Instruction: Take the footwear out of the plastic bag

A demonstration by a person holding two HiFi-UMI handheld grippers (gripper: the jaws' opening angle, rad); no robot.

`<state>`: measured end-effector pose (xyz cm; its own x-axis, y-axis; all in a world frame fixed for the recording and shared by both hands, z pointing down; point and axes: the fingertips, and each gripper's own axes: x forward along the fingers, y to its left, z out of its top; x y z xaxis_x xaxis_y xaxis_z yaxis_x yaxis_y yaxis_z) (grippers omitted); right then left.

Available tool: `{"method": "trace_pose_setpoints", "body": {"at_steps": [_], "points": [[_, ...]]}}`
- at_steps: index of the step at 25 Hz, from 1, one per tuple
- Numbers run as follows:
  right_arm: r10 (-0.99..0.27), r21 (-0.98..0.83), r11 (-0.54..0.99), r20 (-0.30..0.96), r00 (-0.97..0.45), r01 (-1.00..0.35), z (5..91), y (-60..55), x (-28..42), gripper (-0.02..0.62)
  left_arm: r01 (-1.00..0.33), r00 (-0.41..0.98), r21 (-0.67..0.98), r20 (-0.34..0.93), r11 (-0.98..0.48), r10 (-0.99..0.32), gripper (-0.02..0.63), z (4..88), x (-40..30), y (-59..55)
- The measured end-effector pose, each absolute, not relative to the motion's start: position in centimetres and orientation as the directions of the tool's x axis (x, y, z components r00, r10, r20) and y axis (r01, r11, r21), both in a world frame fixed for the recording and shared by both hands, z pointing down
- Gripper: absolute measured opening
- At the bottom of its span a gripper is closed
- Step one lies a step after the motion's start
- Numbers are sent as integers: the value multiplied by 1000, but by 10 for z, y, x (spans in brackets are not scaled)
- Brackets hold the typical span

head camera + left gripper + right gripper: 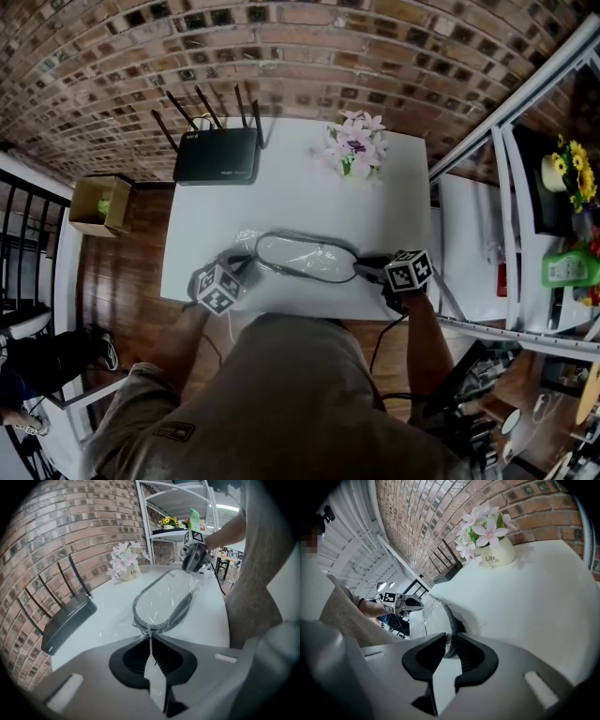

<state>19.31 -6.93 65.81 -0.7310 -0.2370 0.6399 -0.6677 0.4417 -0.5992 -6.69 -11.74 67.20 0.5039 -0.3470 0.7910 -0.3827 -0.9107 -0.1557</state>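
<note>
Pinching plastic bag [150, 631] edge, left gripper [150, 638] jaws closed, right gripper [451, 641] jaws clamping footwear [450, 619] (through bag).

A white table [281, 202] stands before a red-brown brick wall [281, 47] lined with pale mortar. On it are a black router [217, 155], pink-and-white flowers [354, 141] in a cream pot [497, 555], and a white slipper [305, 258] rimmed in dark grey inside a clear, glinting plastic bag [246, 236]. The grey left gripper [242, 267] and right gripper [364, 268] both bear black-and-white square patterns. The floor [122, 272] is brown wood.
</note>
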Motion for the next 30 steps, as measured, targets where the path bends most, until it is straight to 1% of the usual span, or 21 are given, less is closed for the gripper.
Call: {"method": "trace_pose_setpoints", "body": {"at_steps": [10,14,17,18,20,22,23,25,26,28,30], "points": [[-242,-604,423,642,-727,-675,660,-63,204,84,-436,474,-152,799,-887,-370,15,673,-104,-118],[-233,-607,419,647,-726,-675,661,-61,203,87,-440,469,-160,798,-884,-378,14,672,-105,-120],[-218,-596,433,659,-720,-676,661,-61,202,102,-439,469,-158,799,-884,-376,14,671,-105,-119],[-211,-586,447,665,-717,-676,661,-61,201,140,-438,470,-159,799,-885,-376,14,672,-104,-119],[-189,-550,496,686,-702,-672,660,-61,198,257,-435,472,-160,798,-886,-375,14,673,-104,-120],[-164,-466,587,732,-661,-662,660,-63,193,357,-435,472,-161,797,-886,-376,14,673,-104,-120],[-150,-404,648,763,-629,-646,659,-63,188,395,-435,473,-161,796,-886,-377,14,673,-104,-121],[-120,-274,771,824,-553,-575,656,-62,177,441,-436,475,-159,796,-886,-376,14,673,-103,-121],[-106,-223,817,849,-518,-532,655,-61,170,451,-436,475,-158,796,-886,-376,14,673,-104,-121],[-82,-160,873,883,-462,-461,655,-58,158,475,-439,474,-155,796,-885,-375,14,673,-104,-121],[-75,-120,900,905,-420,-419,661,-57,152,480,-443,475,-150,797,-884,-373,14,673,-104,-121]]}}
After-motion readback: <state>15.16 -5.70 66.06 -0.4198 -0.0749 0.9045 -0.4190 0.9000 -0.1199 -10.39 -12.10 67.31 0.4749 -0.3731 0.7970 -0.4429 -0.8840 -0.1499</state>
